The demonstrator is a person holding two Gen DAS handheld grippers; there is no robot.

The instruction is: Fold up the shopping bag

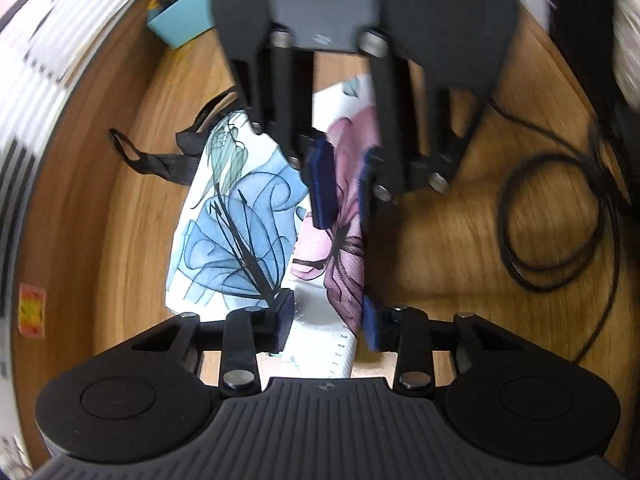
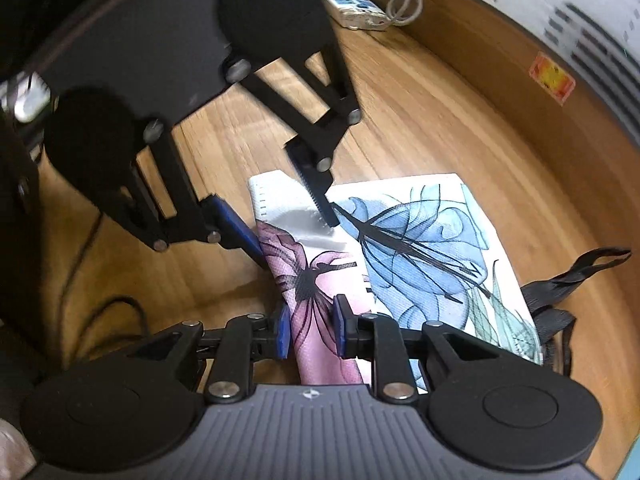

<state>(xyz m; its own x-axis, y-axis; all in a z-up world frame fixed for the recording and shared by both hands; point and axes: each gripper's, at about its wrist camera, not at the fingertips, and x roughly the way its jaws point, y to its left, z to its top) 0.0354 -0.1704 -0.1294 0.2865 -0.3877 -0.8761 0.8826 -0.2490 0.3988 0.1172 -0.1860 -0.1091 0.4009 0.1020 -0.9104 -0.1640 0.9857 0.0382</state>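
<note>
The shopping bag (image 1: 240, 240) is white cloth printed with blue and pink flowers and lies partly folded on the wooden table (image 1: 440, 240). Its black handles (image 1: 160, 160) trail off one end. My left gripper (image 1: 328, 320) stands open astride the bag's white stitched end, its pads not pressing. Opposite it, my right gripper (image 1: 344, 180) is shut on the raised pink-flower fold. In the right wrist view the right gripper (image 2: 312, 332) pinches that pink fold of the bag (image 2: 420, 248). The left gripper (image 2: 280, 212) straddles the far white corner, and the handles (image 2: 560, 280) lie at the right.
A turquoise box (image 1: 184, 20) of small items sits at the table's far corner. A coiled black cable (image 1: 560, 220) lies beside the bag. A white power strip (image 2: 352, 4) with cords rests by the wall. An orange sticker (image 2: 552, 76) marks the table's rim.
</note>
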